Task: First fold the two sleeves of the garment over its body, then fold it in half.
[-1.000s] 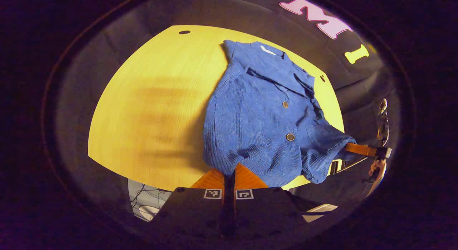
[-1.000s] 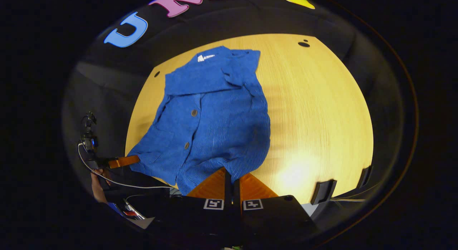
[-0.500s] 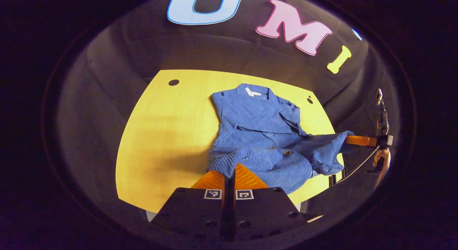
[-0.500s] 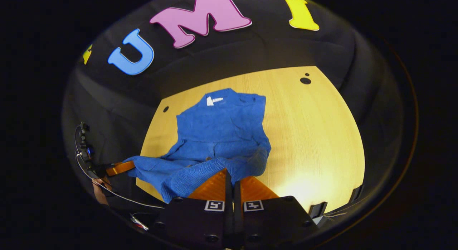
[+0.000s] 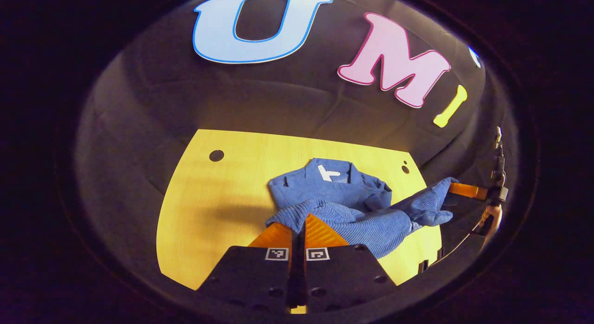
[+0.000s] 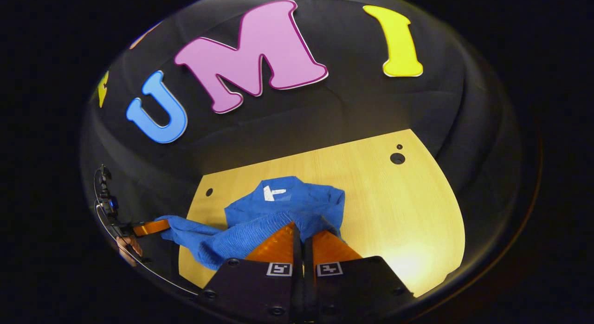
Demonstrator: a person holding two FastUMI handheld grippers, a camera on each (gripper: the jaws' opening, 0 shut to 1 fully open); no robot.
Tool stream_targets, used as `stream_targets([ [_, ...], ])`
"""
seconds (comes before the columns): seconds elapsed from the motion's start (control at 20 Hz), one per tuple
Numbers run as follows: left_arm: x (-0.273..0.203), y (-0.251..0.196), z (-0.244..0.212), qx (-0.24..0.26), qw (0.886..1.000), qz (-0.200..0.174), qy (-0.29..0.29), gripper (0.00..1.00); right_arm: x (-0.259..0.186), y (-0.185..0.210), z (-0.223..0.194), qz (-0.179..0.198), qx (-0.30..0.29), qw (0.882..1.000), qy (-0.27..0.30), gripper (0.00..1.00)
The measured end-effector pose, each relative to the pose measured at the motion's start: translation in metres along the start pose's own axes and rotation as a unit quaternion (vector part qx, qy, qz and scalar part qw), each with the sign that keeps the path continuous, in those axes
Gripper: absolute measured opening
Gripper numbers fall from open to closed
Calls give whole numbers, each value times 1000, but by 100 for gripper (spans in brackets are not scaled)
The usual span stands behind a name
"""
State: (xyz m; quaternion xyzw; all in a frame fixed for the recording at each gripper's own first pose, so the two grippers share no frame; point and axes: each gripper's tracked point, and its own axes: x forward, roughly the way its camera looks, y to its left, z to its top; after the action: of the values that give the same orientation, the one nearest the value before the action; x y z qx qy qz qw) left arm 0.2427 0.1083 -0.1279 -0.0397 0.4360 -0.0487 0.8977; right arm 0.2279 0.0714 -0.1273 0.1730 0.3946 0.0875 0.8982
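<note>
The left tool (image 5: pixel 298 224) has its fingers pressed together on the ribbed hem of the blue garment (image 5: pixel 334 194), pinching one bottom corner. The right tool (image 6: pixel 299 233) is likewise clamped narrow on the hem at the other corner; in the left gripper view it shows farther off (image 5: pixel 452 188), with a hand (image 5: pixel 491 217) behind it, cloth bunched at its tip. Between the two tools the hem hangs raised as a sagging band above the counter (image 5: pixel 218 208), while the collar end, with its white tag, lies flat on the wood toward the back wall. The sleeves appear already tucked over the body, so this looks like the halving fold, with the lower edge being carried toward the collar.

The risks from here, as I judge them:
- The two corners sit at unequal height and reach, so the hem could land skewed across the collar.
- The slack middle may touch down first and trap a wrinkle or a doubled pleat.
- Dragging forward too low could push the resting half along the counter and undo the sleeve folds.
- The thick ribbed hem could slip from a shallow pinch.
</note>
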Motion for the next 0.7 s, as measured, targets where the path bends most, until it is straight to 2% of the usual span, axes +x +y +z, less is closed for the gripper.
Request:
stream_targets([
  [0.1,46,7,12,-32,999,15,41,0,53,-9,8,1,11,1000,23,4],
  [0.2,95,16,21,-52,995,35,72,0,105,-29,3,-15,4,999,52,4],
  [0.35,151,15,19,-101,989,52,99,0,173,-61,-7,-42,-50,996,59,4],
  [0.4,167,16,16,-113,986,55,106,0,189,-66,-10,-41,-57,996,59,5],
  [0.5,187,23,18,-115,986,61,107,0,216,-63,-11,-26,-44,997,59,4],
  [0.6,200,38,27,-93,987,91,95,1,236,-64,-9,-18,-18,998,58,5],
  [0.7,211,43,42,-78,988,121,63,17,256,-63,-8,-13,-12,998,53,13],
])
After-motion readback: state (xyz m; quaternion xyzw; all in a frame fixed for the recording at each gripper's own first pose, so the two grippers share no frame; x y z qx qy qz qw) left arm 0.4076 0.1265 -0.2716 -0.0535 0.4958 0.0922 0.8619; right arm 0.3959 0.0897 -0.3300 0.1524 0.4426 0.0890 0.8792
